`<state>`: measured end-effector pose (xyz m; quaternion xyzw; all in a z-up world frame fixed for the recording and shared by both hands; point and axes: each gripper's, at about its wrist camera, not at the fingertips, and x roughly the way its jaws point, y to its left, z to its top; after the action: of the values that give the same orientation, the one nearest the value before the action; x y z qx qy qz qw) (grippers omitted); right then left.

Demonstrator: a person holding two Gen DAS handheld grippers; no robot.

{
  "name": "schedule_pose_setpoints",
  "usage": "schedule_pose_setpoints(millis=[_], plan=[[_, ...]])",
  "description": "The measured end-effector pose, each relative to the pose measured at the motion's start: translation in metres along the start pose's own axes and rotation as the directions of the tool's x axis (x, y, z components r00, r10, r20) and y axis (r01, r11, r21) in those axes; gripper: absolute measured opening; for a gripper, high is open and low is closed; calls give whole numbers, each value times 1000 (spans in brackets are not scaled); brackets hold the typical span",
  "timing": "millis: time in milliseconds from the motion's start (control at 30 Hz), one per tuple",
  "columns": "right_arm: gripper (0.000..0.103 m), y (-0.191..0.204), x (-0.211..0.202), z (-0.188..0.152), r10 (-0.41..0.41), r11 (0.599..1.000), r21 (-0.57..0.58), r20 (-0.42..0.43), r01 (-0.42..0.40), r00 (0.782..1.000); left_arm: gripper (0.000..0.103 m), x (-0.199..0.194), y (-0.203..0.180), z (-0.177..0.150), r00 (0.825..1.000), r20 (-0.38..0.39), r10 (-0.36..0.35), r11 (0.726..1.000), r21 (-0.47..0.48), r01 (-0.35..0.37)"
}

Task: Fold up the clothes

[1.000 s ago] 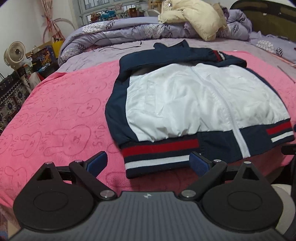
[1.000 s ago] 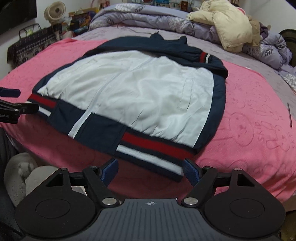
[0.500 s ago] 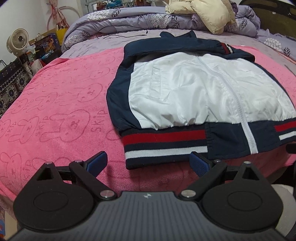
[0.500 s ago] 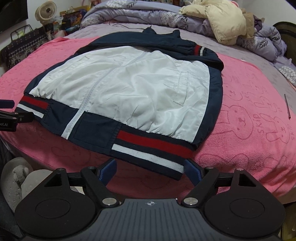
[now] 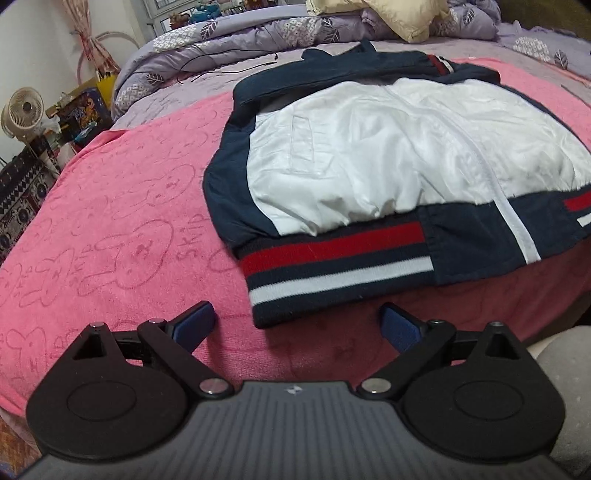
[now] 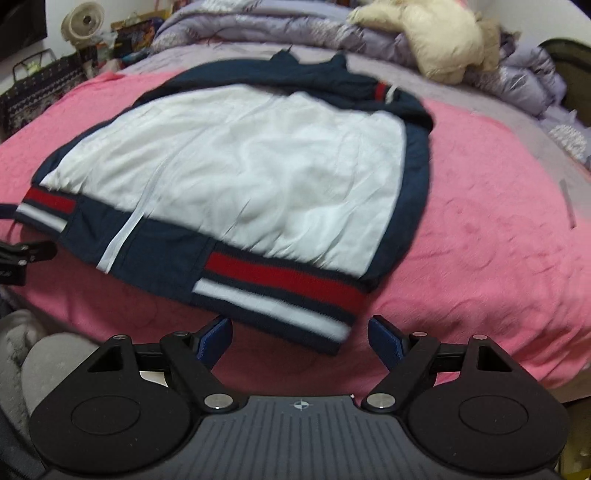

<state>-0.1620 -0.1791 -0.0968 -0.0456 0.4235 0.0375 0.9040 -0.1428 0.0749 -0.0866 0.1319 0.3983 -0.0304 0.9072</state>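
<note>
A navy and white jacket (image 5: pixel 388 166) with a red and white striped hem lies spread flat on the pink blanket (image 5: pixel 110 229), hem toward me. My left gripper (image 5: pixel 297 319) is open just short of the hem's left corner, with nothing between its blue pads (image 5: pixel 194 325). In the right wrist view the jacket (image 6: pixel 258 177) looks a little blurred. My right gripper (image 6: pixel 301 334) is open just in front of the hem's right corner and holds nothing. The left gripper (image 6: pixel 22 254) shows at that view's left edge.
A purple duvet (image 5: pixel 258 33) and a cream padded garment (image 6: pixel 436 40) are piled at the far side of the bed. A thin black cable (image 5: pixel 229 62) lies on the purple sheet. A fan (image 5: pixel 22 114) and boxes stand beside the bed at left. The blanket edge drops off below the grippers.
Both views have tilted slightly, and the right view has become blurred. The jacket lies as before and both grippers stay open near its hem.
</note>
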Motion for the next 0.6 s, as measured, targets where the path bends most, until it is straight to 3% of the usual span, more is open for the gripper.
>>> schedule_pose_setpoints(millis=[267,600], plan=[[81,-19,-18,9,-40,998,60,95,34,995,99,-12,24,8,997,56,54,996,-71,-50],[82,-25,-24,46,-107,994,-2,189,109,976,99,-27,34,46,980,183,83,997,-14,-82]])
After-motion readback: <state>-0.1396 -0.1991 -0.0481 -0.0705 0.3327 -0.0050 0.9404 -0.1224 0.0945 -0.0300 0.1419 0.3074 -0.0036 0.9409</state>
